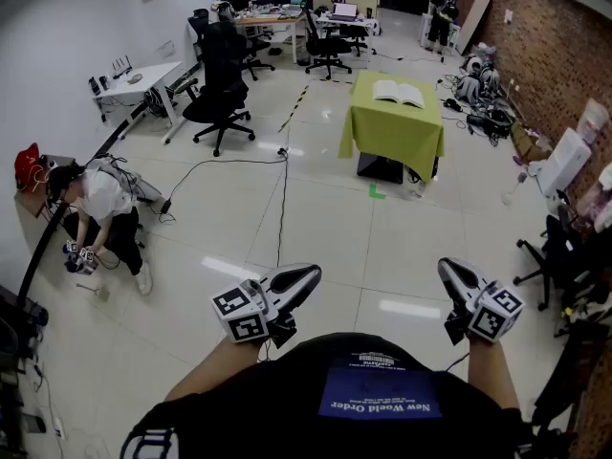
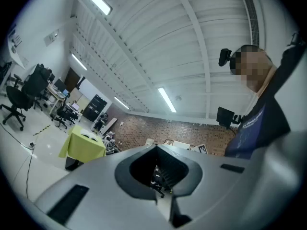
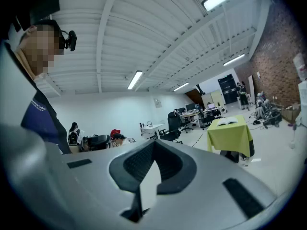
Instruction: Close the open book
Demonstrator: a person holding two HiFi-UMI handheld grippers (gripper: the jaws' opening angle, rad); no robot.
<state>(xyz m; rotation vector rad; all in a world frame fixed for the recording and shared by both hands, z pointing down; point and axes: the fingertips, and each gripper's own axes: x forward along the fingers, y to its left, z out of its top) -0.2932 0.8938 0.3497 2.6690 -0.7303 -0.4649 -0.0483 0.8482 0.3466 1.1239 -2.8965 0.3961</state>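
An open book point(image 1: 399, 92) lies flat on a table under a yellow-green cloth point(image 1: 392, 137), far off across the room. In the left gripper view the book point(image 2: 88, 135) is a small pale shape on that table point(image 2: 81, 148); the right gripper view shows the book point(image 3: 226, 122) on the table point(image 3: 229, 137) too. My left gripper point(image 1: 308, 276) is held low in front of my body, shut and empty, its jaws together point(image 2: 157, 150). My right gripper point(image 1: 449, 273) is beside it, also shut on nothing point(image 3: 154, 143). Both are several steps short of the table.
A tiled floor stretches between me and the table, with a black cable point(image 1: 283, 194) running across it. A person point(image 1: 96, 208) crouches at the left wall. Black office chairs point(image 1: 219, 98) and desks point(image 1: 134, 82) stand at the back left. Clutter lines the brick wall point(image 1: 555, 55) on the right.
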